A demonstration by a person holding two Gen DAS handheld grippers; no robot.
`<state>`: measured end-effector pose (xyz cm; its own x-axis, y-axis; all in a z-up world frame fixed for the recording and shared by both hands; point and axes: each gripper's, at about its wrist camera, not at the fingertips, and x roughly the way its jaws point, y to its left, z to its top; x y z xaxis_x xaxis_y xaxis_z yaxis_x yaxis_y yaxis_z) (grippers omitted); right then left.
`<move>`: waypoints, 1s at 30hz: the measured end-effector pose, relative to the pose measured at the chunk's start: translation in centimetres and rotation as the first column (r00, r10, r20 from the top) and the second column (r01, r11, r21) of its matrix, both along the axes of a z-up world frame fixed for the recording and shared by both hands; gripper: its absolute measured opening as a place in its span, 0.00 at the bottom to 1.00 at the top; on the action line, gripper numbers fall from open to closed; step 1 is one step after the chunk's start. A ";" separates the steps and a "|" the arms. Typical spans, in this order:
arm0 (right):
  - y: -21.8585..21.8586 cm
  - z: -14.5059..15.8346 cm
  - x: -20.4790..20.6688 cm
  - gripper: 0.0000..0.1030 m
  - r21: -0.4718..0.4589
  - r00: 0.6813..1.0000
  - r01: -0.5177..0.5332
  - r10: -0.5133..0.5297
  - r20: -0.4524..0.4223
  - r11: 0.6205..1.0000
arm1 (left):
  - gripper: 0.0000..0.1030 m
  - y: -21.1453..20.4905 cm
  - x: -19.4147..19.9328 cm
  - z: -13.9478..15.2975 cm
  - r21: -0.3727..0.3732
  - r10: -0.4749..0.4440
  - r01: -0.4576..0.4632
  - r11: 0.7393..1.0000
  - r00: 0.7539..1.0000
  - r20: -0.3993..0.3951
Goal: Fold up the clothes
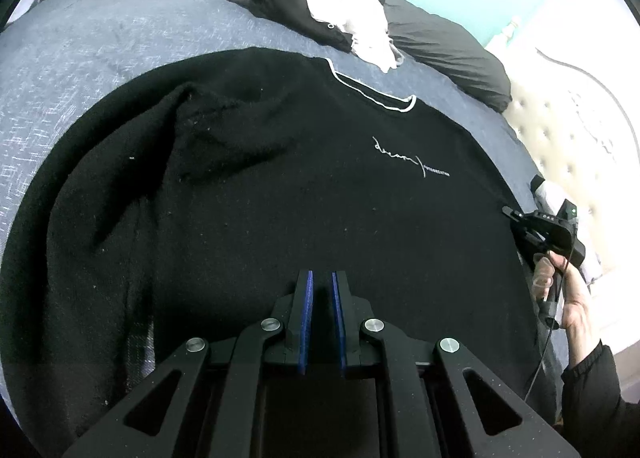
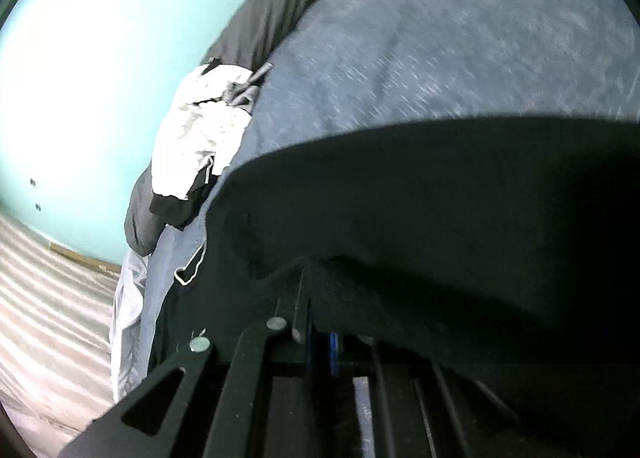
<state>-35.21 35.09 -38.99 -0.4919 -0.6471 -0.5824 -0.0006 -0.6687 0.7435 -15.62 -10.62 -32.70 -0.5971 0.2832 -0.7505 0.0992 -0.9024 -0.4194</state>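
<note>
A black sweater [image 1: 304,178] with a white-trimmed neckline and white script on the chest lies spread on the blue-grey bed [image 1: 100,42]. One sleeve is folded across its body at the left. My left gripper [image 1: 322,278] hovers over the sweater's lower middle, its blue pads a narrow gap apart with nothing between them. A hand [image 1: 572,298] holds my right gripper [image 1: 514,220] at the sweater's right edge. In the right wrist view the sweater [image 2: 420,210] drapes over my right gripper [image 2: 316,294], which is shut on the fabric; its right finger is hidden.
A heap of black and white clothes [image 1: 320,6] lies at the far side of the bed, also seen as the heap [image 2: 200,130]. A dark pillow [image 1: 448,50] and a tufted headboard [image 1: 560,130] are at the right. The floor [image 2: 48,298] lies beyond the bed edge.
</note>
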 end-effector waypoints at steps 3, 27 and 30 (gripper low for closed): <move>0.1 -0.1 0.2 0.07 -0.007 1.000 0.007 -0.007 0.027 1.000 | 0.10 0.0 -0.2 0.0 0.006 0.004 -0.004 1.000 1.000 0.002; 4.2 1.9 7.3 0.34 -0.042 0.978 0.207 -0.204 0.051 0.978 | 0.10 -1.0 1.5 2.9 0.031 0.019 -0.018 0.999 0.999 -0.027; 1.8 3.2 7.6 0.34 -0.065 0.990 0.139 -0.137 0.027 0.988 | 0.11 -1.8 2.1 3.9 0.021 0.036 -0.035 0.999 0.999 -0.028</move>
<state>-27.57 36.84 -35.81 -0.5670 -0.6116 -0.5519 -0.1063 -0.6100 0.7852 -13.51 -12.45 -28.81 -0.6280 0.2762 -0.7276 0.1189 -0.8899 -0.4404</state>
